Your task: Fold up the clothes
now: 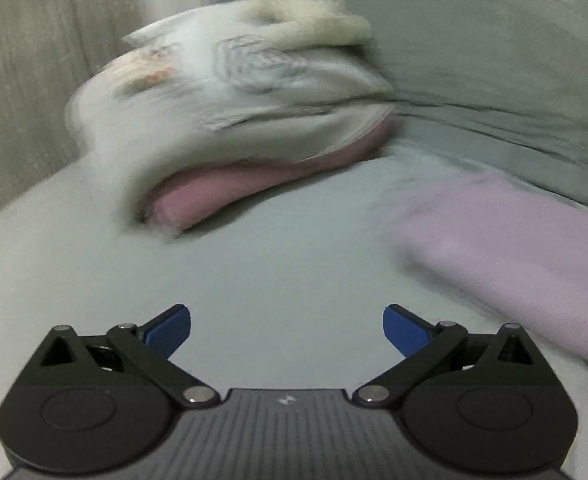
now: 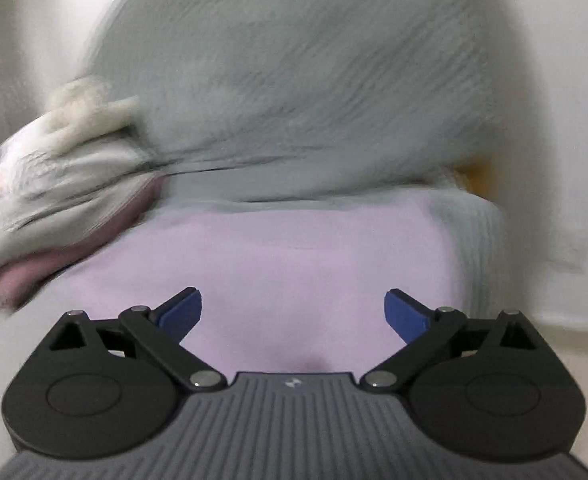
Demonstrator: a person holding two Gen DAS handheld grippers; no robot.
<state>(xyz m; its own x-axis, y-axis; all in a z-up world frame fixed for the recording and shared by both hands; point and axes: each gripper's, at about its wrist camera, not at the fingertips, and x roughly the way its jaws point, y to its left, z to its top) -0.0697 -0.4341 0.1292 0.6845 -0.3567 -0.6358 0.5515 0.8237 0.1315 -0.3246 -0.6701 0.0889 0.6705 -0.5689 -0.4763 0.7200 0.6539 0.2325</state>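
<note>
With our left gripper [image 1: 286, 326] and right gripper [image 2: 293, 312] both wide open and empty, the lilac garment [image 2: 294, 264] lies folded just ahead of the right one, the stack of folded clothes [image 1: 230, 120] ahead-left.

A folded lilac garment [image 2: 294, 256] lies flat on the grey sheet, a smooth rectangle with its edges squared; in the left wrist view it sits at about four o'clock, blurred. At about ten o'clock from it rests a stack of folded clothes: a pink garment [image 1: 214, 192] at the bottom, a white garment [image 1: 230, 96] with a grey ringed print and a faint reddish print lying on top of it, and a cream fluffy piece [image 1: 301, 12] on the very top. The stack's near corner just touches the lilac garment.
</note>
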